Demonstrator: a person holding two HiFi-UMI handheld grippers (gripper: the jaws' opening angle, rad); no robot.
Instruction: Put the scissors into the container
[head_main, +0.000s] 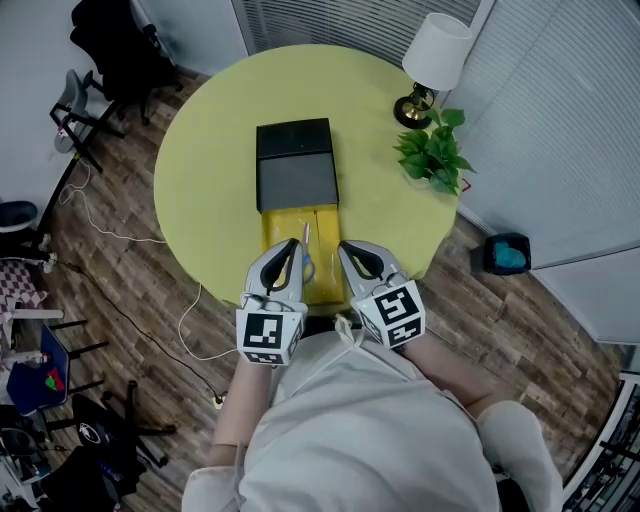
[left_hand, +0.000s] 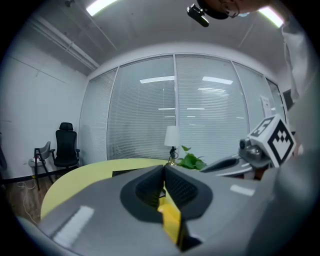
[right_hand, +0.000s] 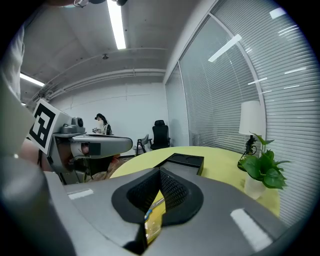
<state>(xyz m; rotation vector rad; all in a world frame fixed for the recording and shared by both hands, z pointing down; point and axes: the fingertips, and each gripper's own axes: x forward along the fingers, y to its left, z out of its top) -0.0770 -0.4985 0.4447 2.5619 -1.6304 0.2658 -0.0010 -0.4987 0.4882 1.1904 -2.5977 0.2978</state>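
Head view: scissors (head_main: 306, 256) lie on the yellow tray (head_main: 326, 228) of the container (head_main: 296, 165). They sit between left gripper (head_main: 292, 245) and right gripper (head_main: 346, 248), both with jaws together and empty. They are probably light, stiff and slick-bladed, so the blue handles look the surest hold.

The head view looks steeply down on the round yellow table (head_main: 200, 170). Both gripper views look nearly level across it (from its near edge), sharing the black container (head_main: 296, 165), lamp (head_main: 436, 55) and potted plant (head_main: 432, 150).

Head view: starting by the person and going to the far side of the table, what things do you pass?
The yellow container with the scissors lying in it → black box → lamp.
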